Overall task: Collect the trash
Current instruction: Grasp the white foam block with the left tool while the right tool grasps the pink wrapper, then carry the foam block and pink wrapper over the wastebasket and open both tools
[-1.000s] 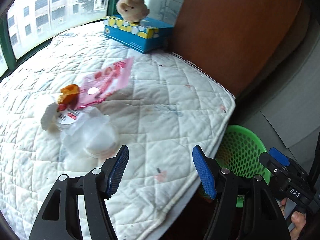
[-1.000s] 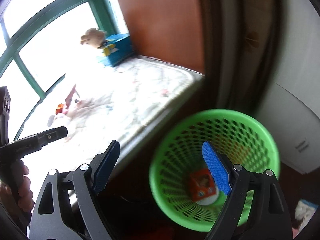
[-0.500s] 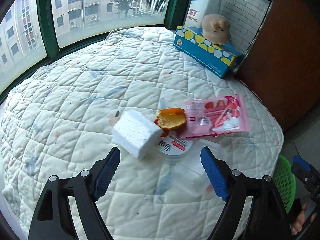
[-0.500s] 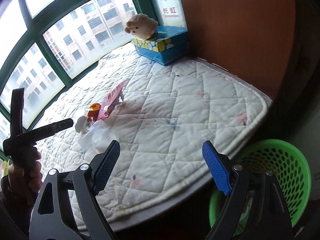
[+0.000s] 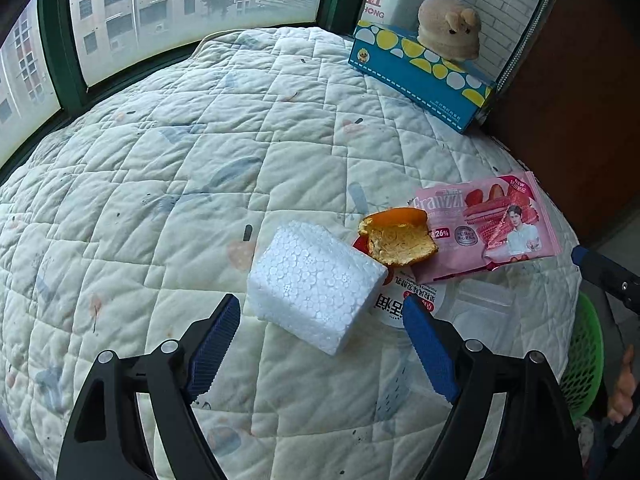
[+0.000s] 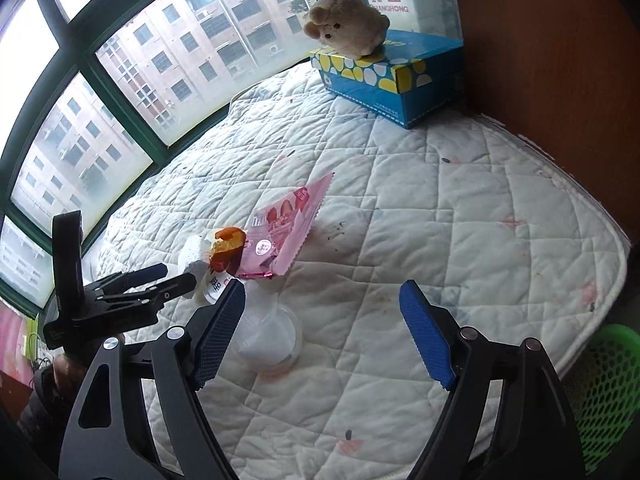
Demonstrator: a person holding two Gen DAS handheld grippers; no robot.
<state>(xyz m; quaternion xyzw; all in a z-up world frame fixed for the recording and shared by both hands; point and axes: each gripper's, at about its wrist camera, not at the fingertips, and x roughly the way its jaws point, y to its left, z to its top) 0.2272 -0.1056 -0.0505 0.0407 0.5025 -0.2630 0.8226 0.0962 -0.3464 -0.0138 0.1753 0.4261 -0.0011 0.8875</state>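
Observation:
A white foam block [image 5: 314, 284] lies on the quilted pad [image 5: 160, 184], just ahead of my open, empty left gripper [image 5: 322, 346]. Beside it lie an orange peel [image 5: 396, 236], a pink snack wrapper [image 5: 486, 226] and a clear plastic cup with a printed lid [image 5: 416, 304]. In the right wrist view the same pile shows at centre left: the wrapper [image 6: 290, 228], the peel [image 6: 228, 242] and the clear cup [image 6: 268, 332] lying on its side. My right gripper [image 6: 322, 336] is open and empty above the pad, right of the cup. The left gripper [image 6: 136, 292] shows beside the pile.
A blue tissue box [image 5: 420, 74] with a plush toy [image 5: 450, 28] on it stands at the far edge by a brown wall. A green mesh bin [image 6: 608, 396] stands on the floor off the pad's right edge; it also shows in the left wrist view [image 5: 586, 360]. Windows [image 6: 140, 92] run behind.
My left gripper has swung left and closed in on the foam block. My right gripper has lifted from over the green bin to over the pad, facing the pile.

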